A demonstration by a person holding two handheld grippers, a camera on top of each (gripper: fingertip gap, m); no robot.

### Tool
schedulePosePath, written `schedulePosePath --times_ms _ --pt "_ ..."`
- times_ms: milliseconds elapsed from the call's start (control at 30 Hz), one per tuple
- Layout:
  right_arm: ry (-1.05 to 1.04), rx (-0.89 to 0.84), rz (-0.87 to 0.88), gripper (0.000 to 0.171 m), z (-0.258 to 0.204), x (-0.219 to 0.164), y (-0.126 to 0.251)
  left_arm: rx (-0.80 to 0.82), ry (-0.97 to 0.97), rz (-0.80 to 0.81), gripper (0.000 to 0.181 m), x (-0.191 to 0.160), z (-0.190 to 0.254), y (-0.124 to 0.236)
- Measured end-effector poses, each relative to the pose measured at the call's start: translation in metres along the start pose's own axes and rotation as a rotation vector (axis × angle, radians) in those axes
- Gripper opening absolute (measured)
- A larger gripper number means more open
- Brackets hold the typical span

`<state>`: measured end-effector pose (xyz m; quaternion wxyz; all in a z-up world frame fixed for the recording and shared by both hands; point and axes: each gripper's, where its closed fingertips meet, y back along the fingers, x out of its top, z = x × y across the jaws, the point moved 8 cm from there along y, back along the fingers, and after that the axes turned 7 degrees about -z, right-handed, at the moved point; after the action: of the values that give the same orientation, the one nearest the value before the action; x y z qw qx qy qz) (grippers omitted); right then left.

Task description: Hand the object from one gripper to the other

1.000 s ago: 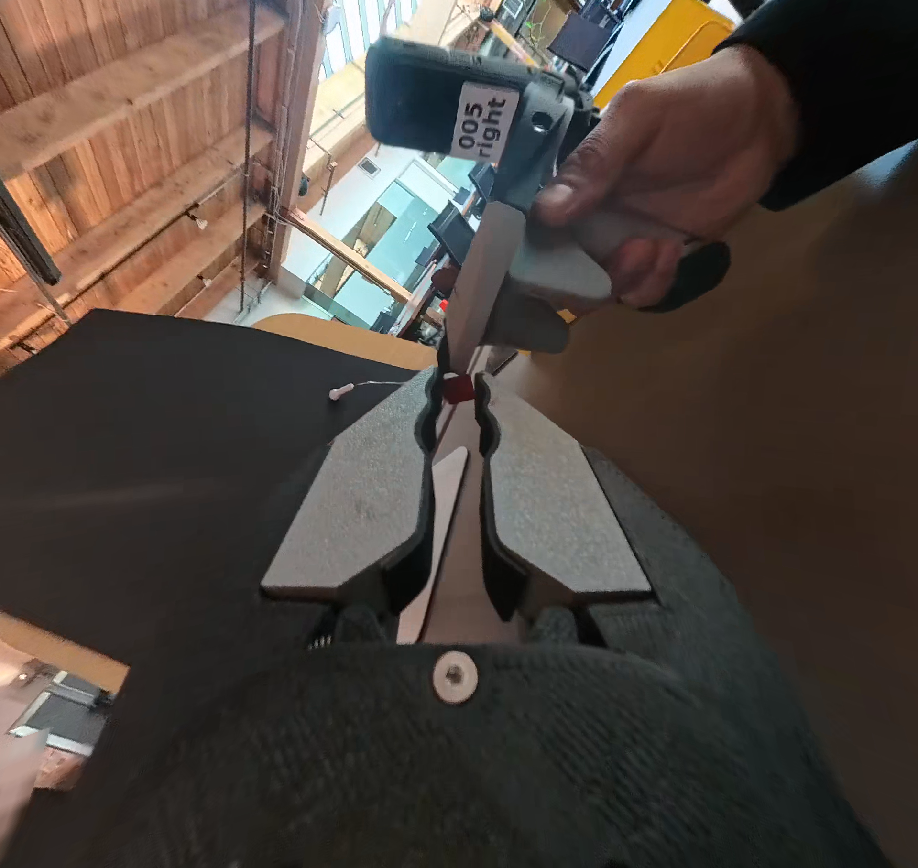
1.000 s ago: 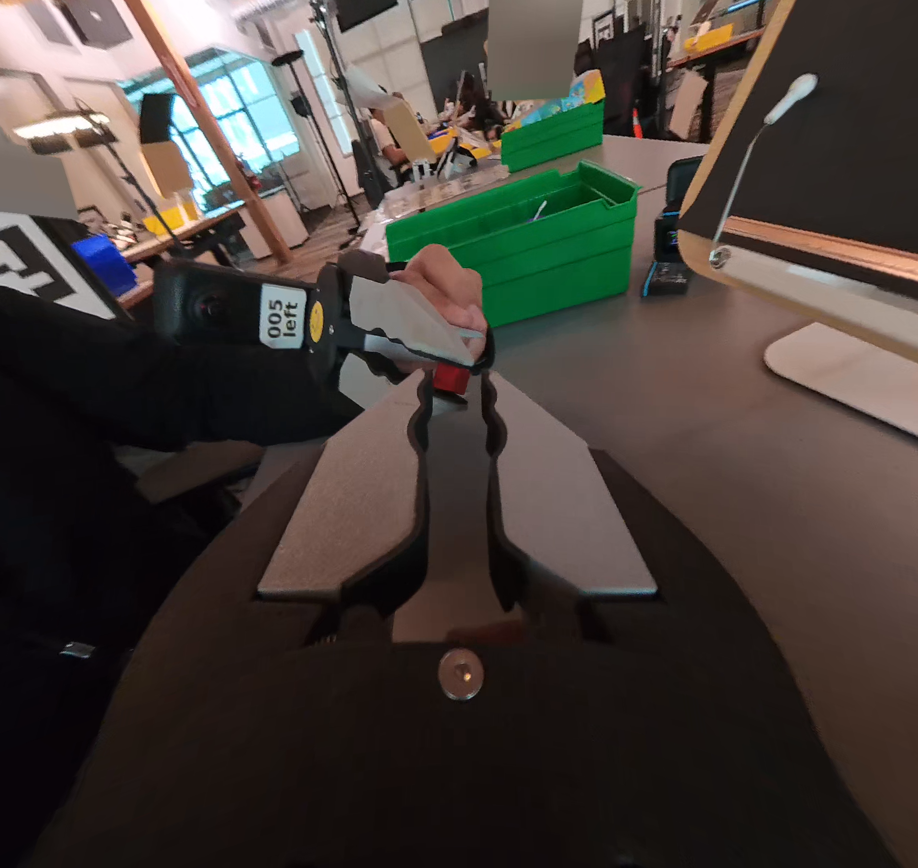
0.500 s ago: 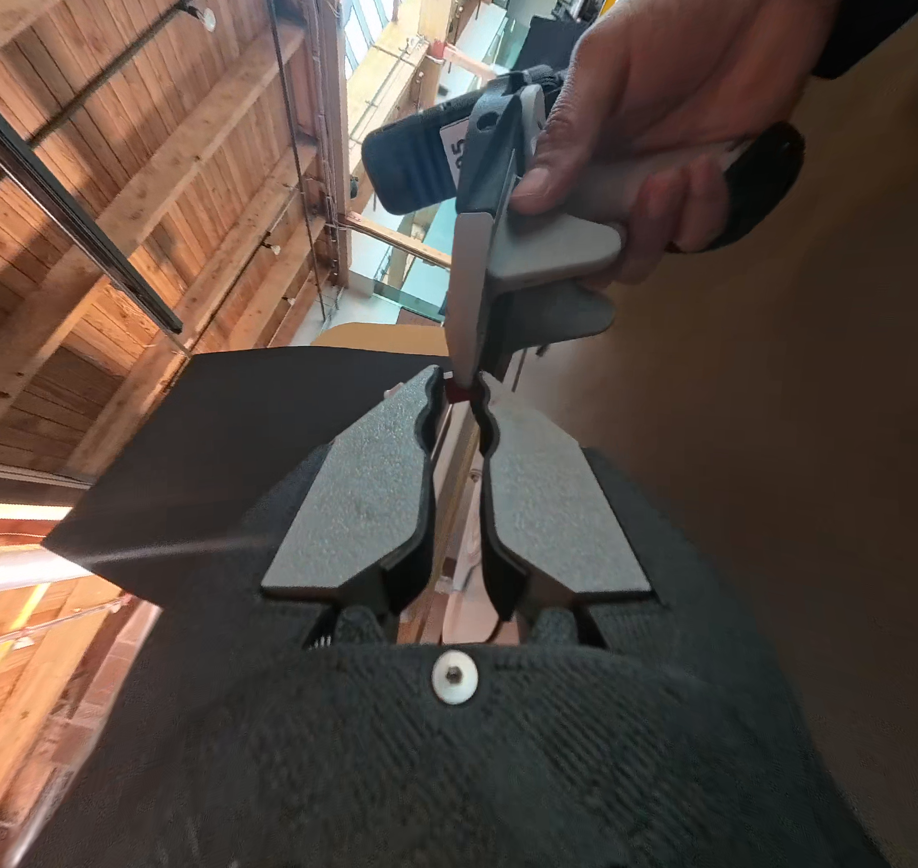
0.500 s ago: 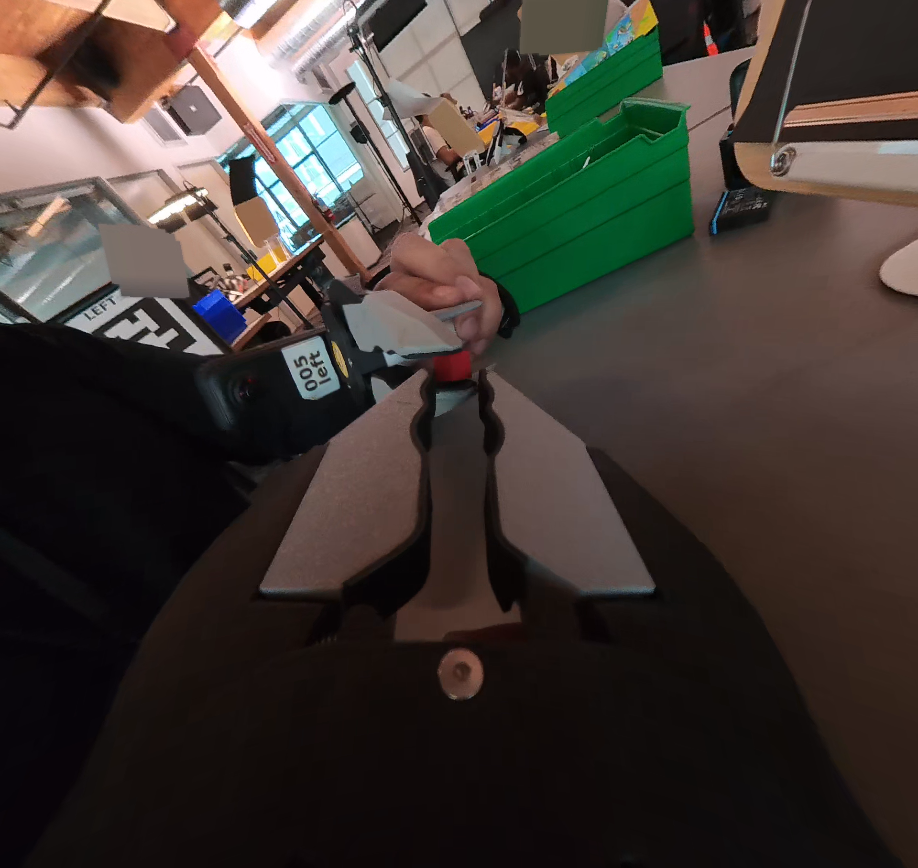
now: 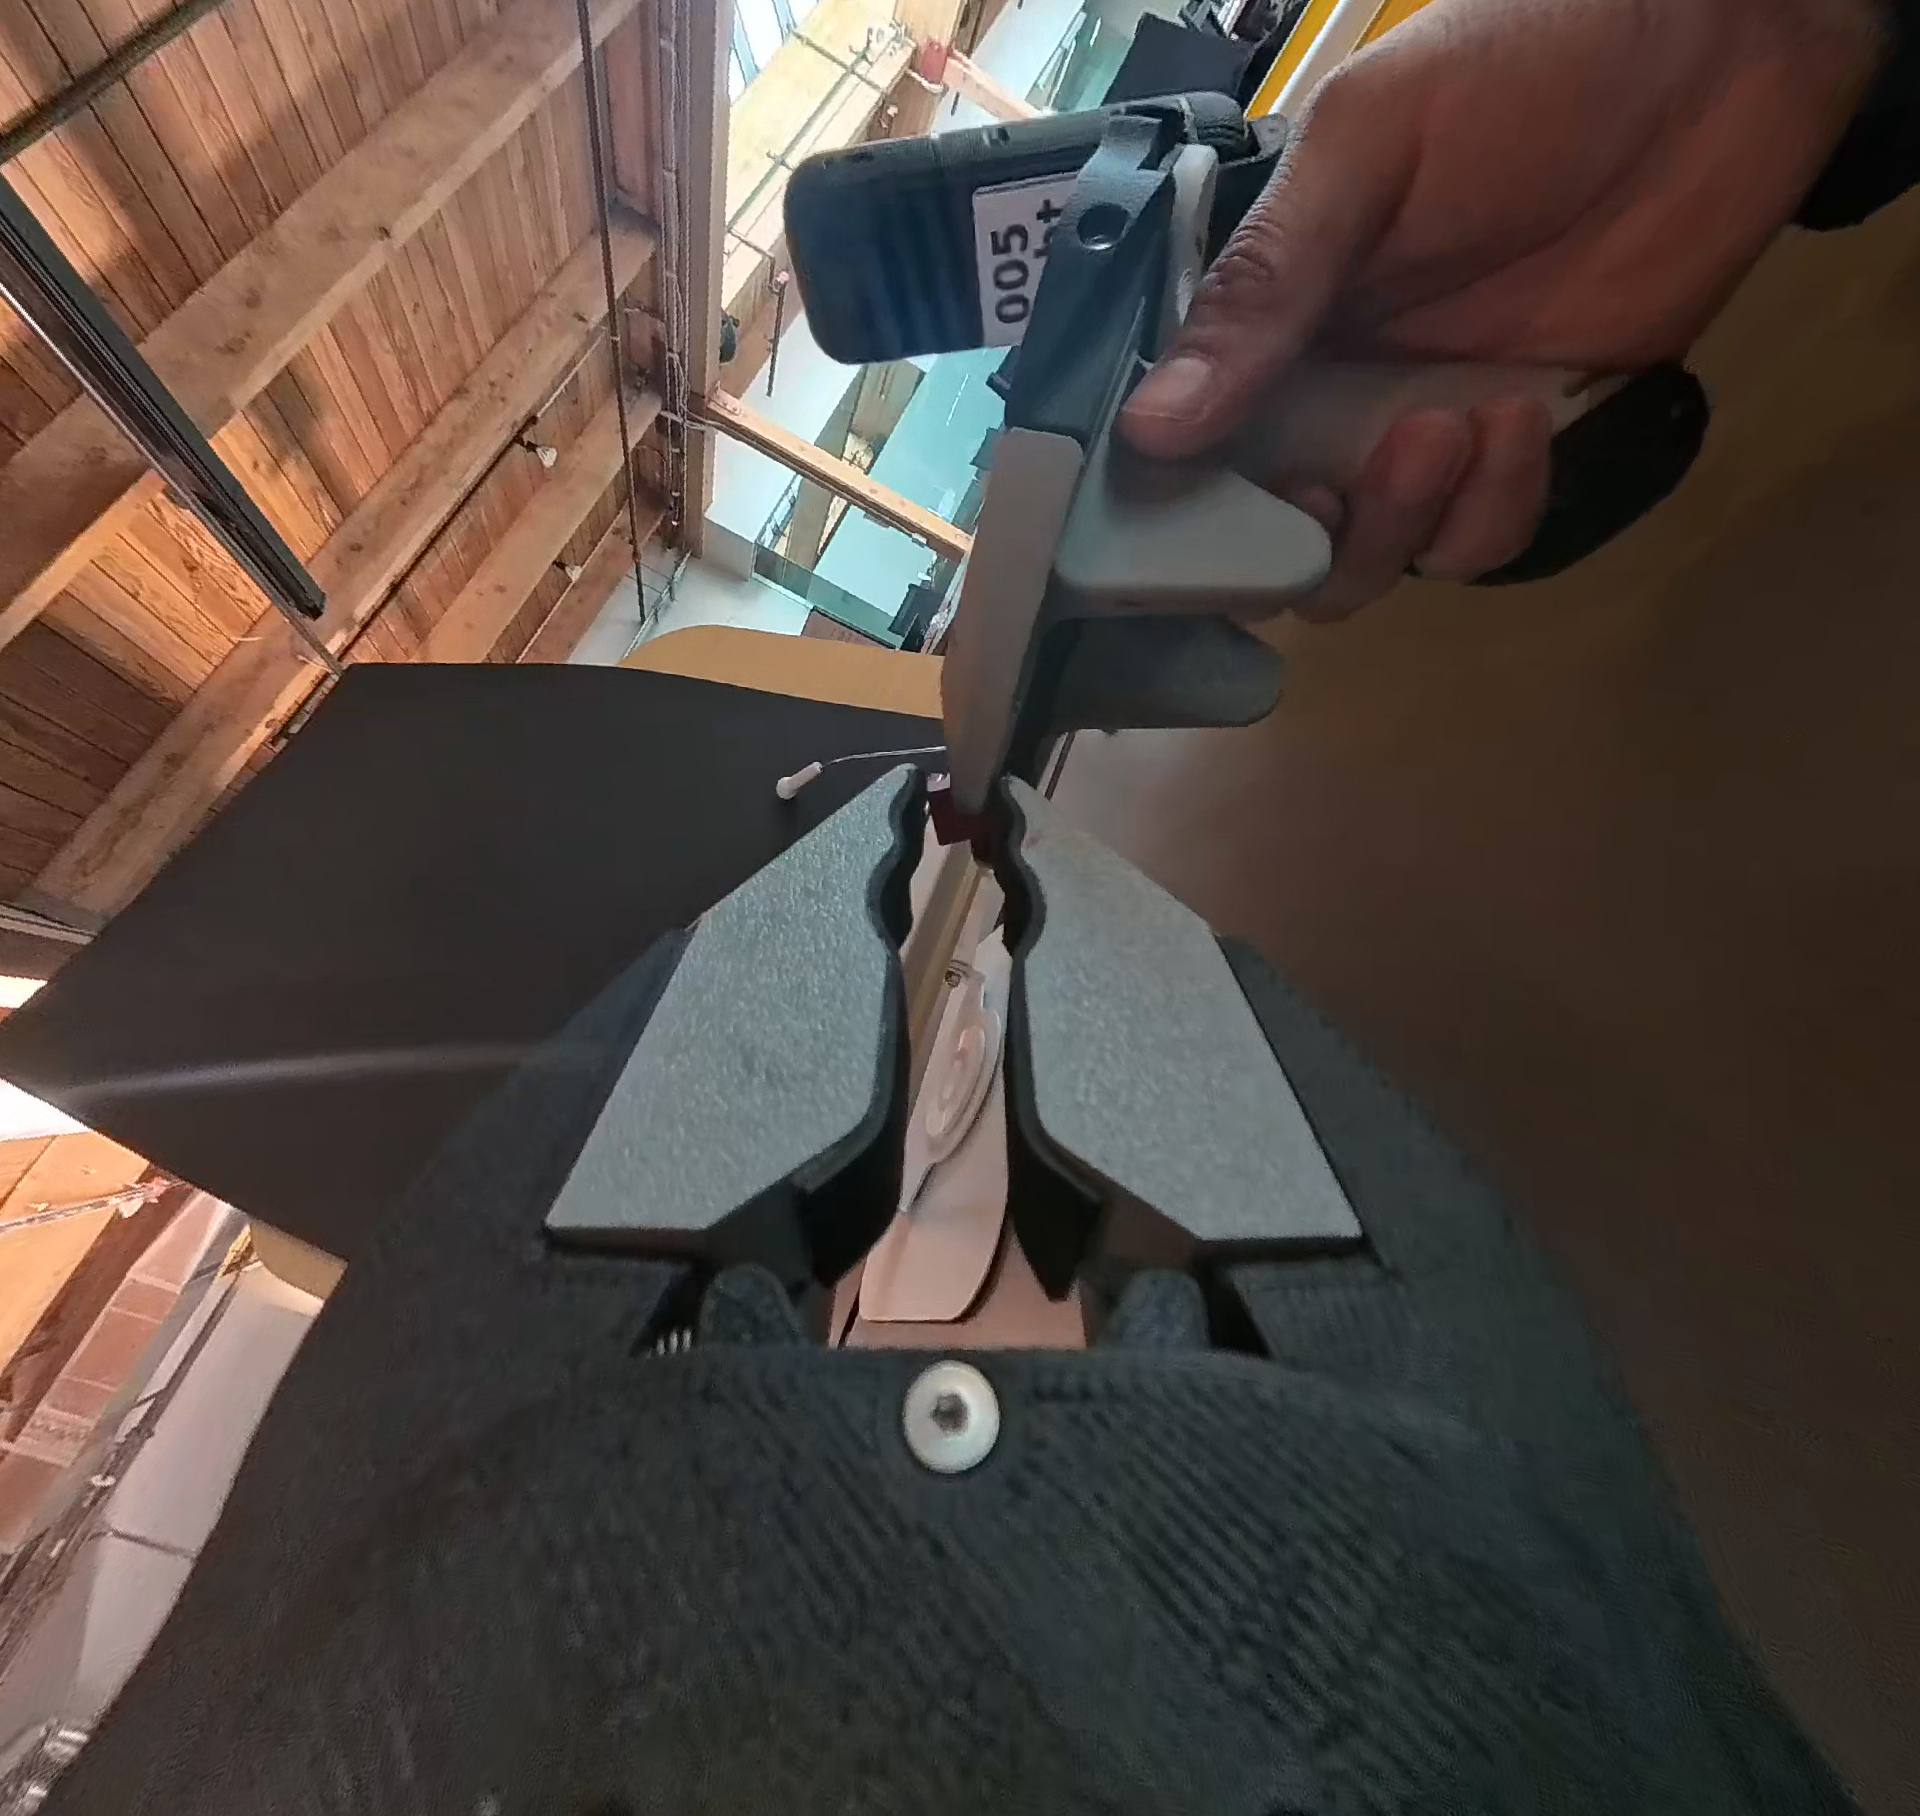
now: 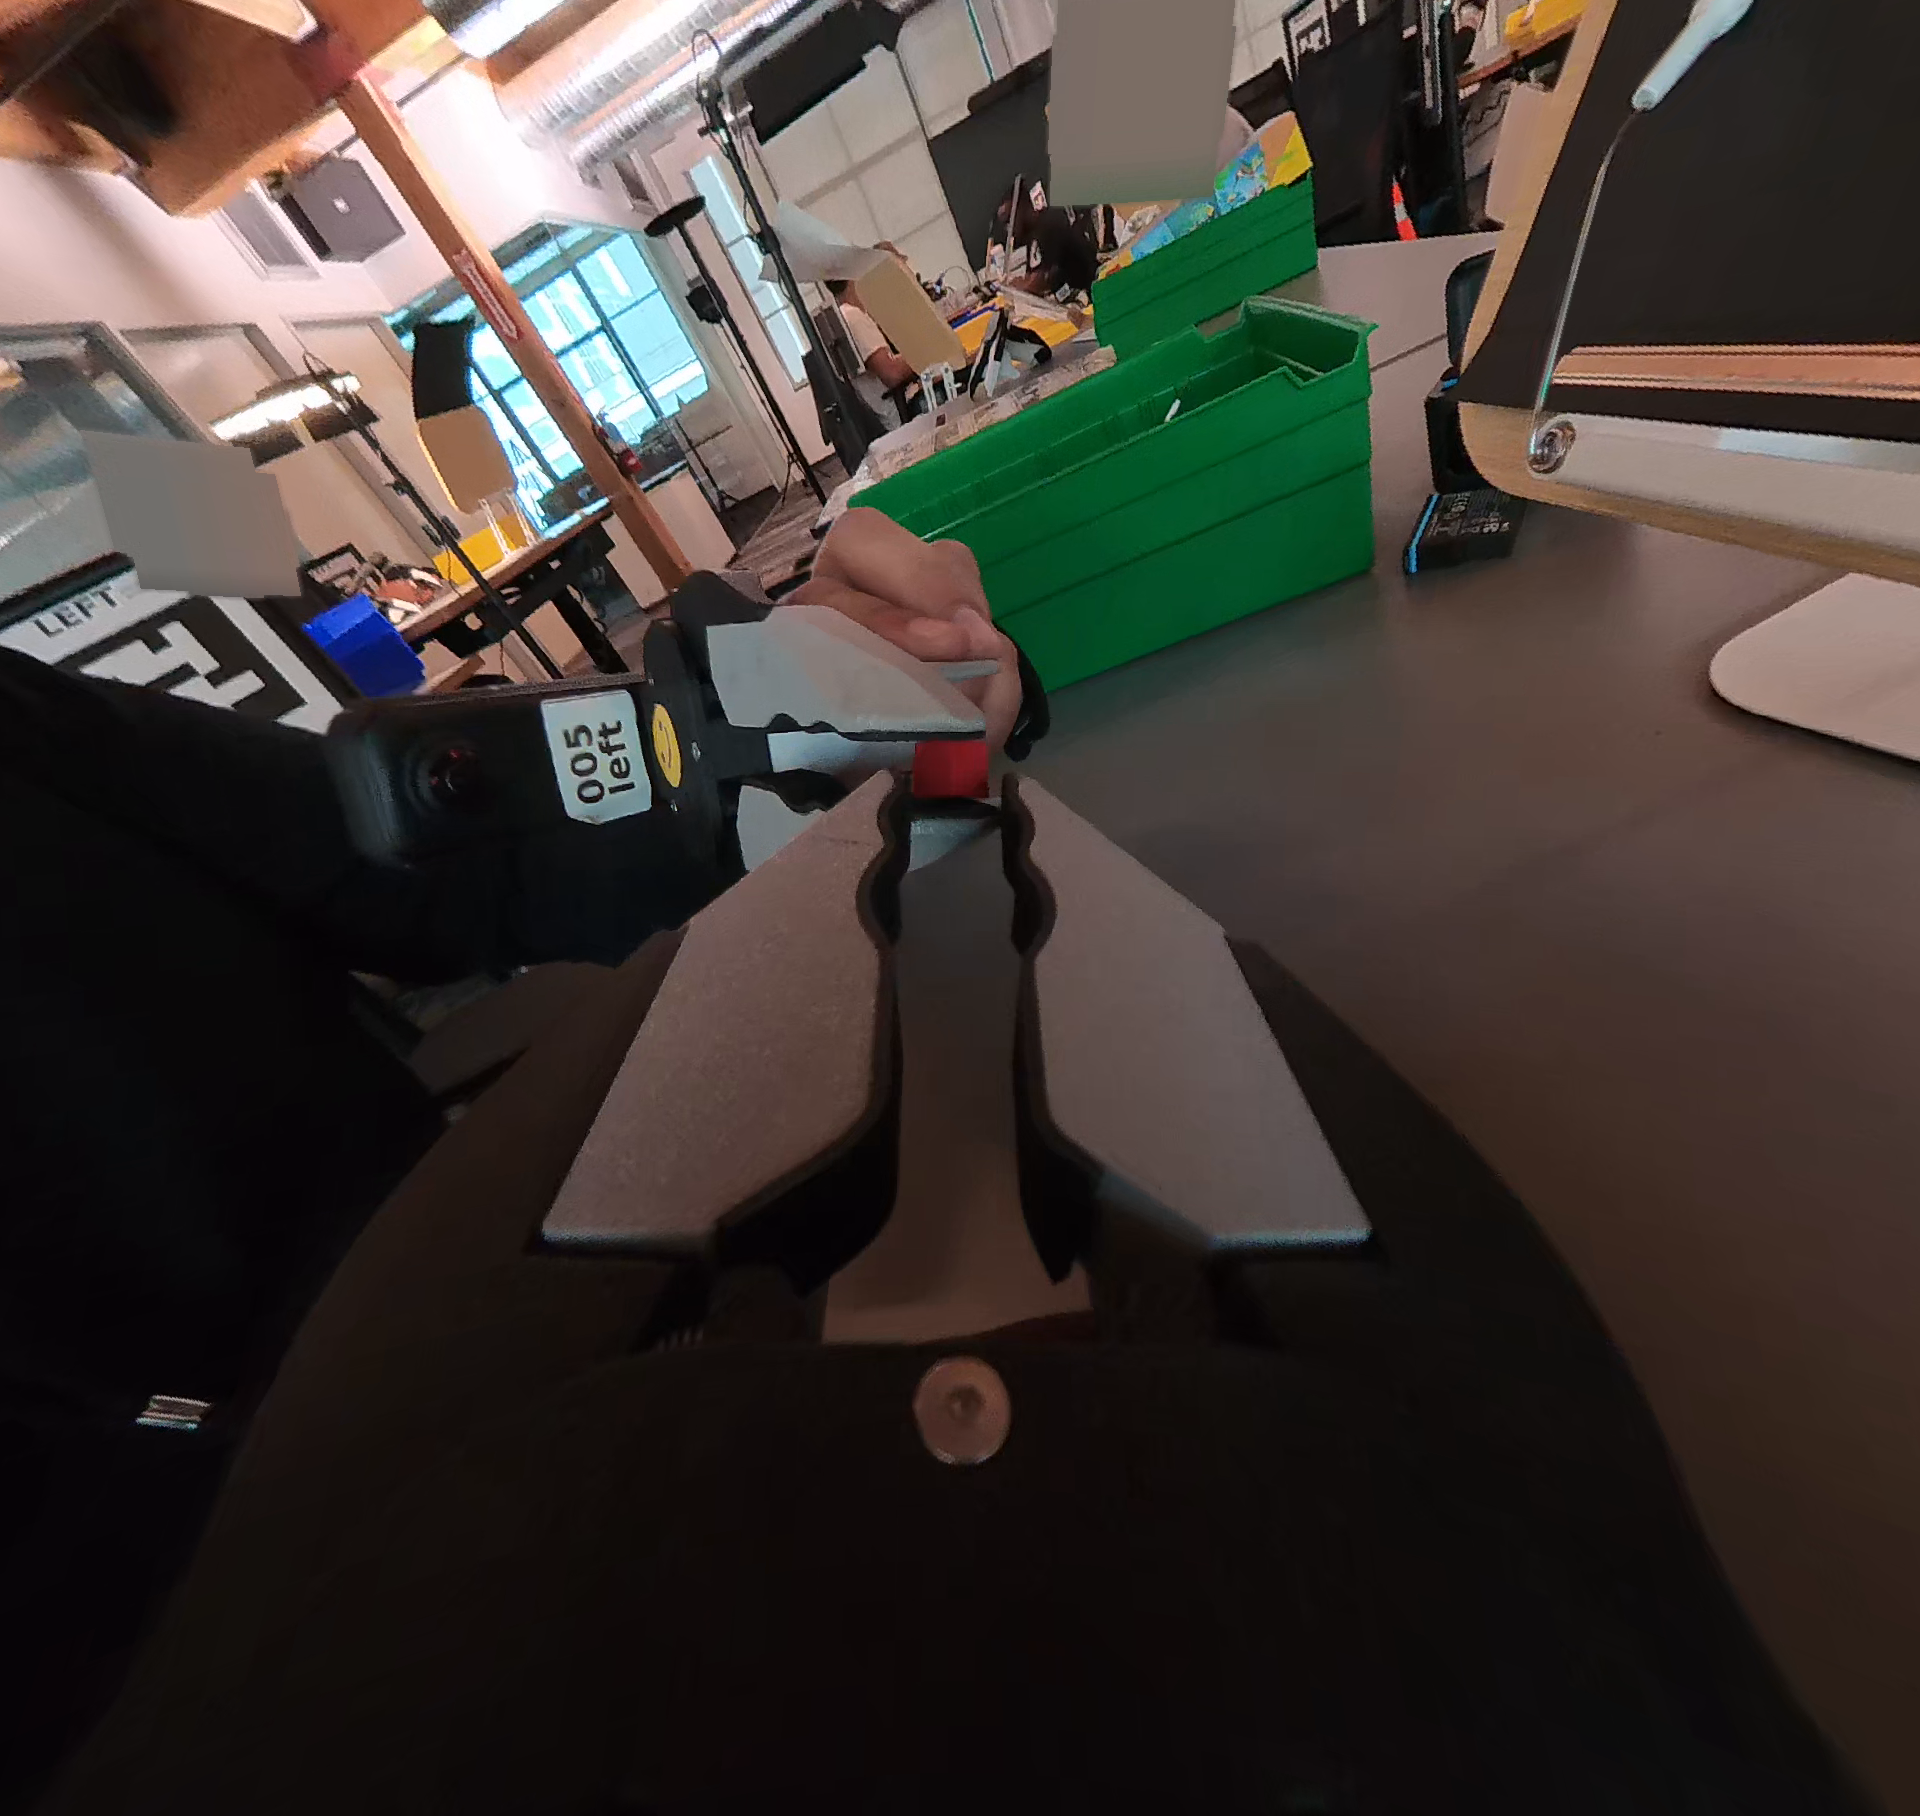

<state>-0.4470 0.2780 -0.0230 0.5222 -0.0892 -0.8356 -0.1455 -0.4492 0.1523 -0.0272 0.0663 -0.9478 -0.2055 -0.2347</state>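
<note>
A small red block (image 5: 951, 824) sits between the tips of my left gripper (image 5: 958, 810), which is shut on it. In the right wrist view the block (image 6: 948, 767) is pinched between the upper and lower fingers of the left gripper (image 6: 971, 779), which comes in from the left. My right gripper (image 6: 951, 800) is open with its tips on either side of the block, just below it, with a small gap on each side. In the left wrist view the right gripper (image 5: 971, 790) reaches down from above, held by a hand (image 5: 1507, 208).
Both grippers are above a grey table (image 6: 1455, 883). Green bins (image 6: 1143, 519) stand behind, with a small black box (image 6: 1465, 519) beside them. A black-faced board on a white base (image 6: 1829, 686) stands at the right; it also shows in the left wrist view (image 5: 416, 883). The tips of both grippers are at nearly the same place.
Both views have tilted as the hands moved. The right gripper's fingers have narrowed slightly around the block. The left gripper has kept hold of the block throughout.
</note>
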Motion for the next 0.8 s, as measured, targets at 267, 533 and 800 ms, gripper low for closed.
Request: schedulePosePath --times_ms 267,533,800 --pt "0.073 -0.076 -0.019 0.014 0.000 0.002 0.008 0.001 0.040 -0.011 0.010 0.003 0.003 -0.009" --pt "0.068 -0.098 -0.055 0.015 -0.001 0.001 0.010 -0.037 0.094 -0.030 0.010 0.004 0.005 -0.009" --pt "0.067 -0.075 -0.051 0.014 -0.006 -0.005 0.012 -0.046 0.040 -0.010 0.010 0.009 0.010 -0.005"
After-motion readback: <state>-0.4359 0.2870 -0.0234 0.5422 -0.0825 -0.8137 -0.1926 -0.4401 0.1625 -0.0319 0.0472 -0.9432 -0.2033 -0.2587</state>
